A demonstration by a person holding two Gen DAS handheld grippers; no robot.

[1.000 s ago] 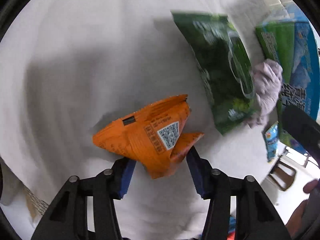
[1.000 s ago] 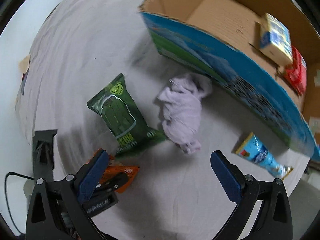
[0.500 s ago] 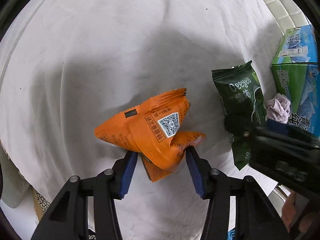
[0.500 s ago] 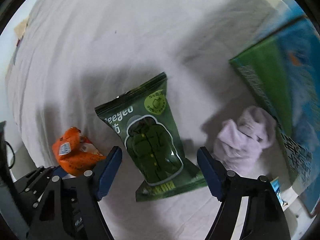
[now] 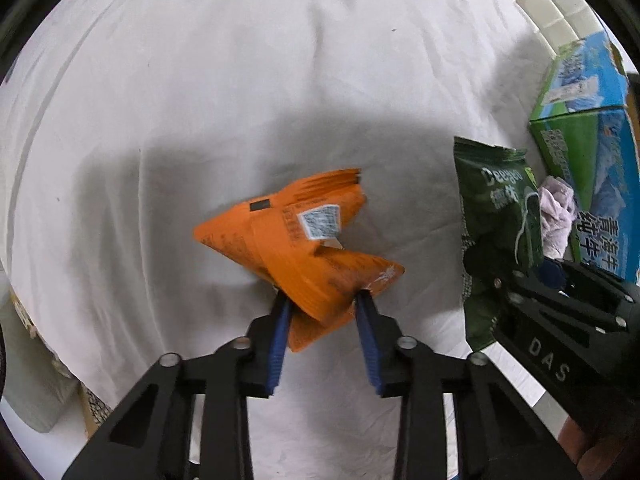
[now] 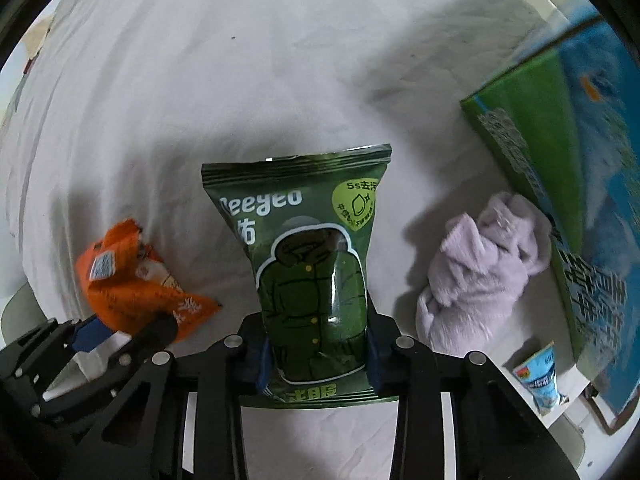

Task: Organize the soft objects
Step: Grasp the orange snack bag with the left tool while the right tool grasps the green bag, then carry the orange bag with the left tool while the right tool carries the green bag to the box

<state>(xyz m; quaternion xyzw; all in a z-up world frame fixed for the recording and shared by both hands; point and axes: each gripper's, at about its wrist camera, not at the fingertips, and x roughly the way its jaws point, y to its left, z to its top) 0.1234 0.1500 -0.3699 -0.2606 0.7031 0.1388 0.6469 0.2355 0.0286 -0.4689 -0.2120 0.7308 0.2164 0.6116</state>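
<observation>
My left gripper (image 5: 322, 310) is shut on a crumpled orange packet (image 5: 296, 240) over the white sheet (image 5: 200, 100). The packet (image 6: 132, 280) and the left gripper (image 6: 120, 332) also show at the lower left of the right wrist view. My right gripper (image 6: 316, 344) is shut on the lower part of a dark green pouch (image 6: 308, 256) with a jacket drawing. That pouch (image 5: 496, 216) shows at the right of the left wrist view, with the right gripper (image 5: 516, 276) on it.
A lilac cloth (image 6: 484, 264) lies bunched against a blue and green cardboard box (image 6: 560, 152). A small light blue packet (image 6: 540, 380) lies near the sheet's edge. The box (image 5: 588, 128) and cloth (image 5: 556, 216) stand at the far right.
Both grippers have closed: the left on the orange packet, the right on the green pouch, which now sits upright between its fingers.
</observation>
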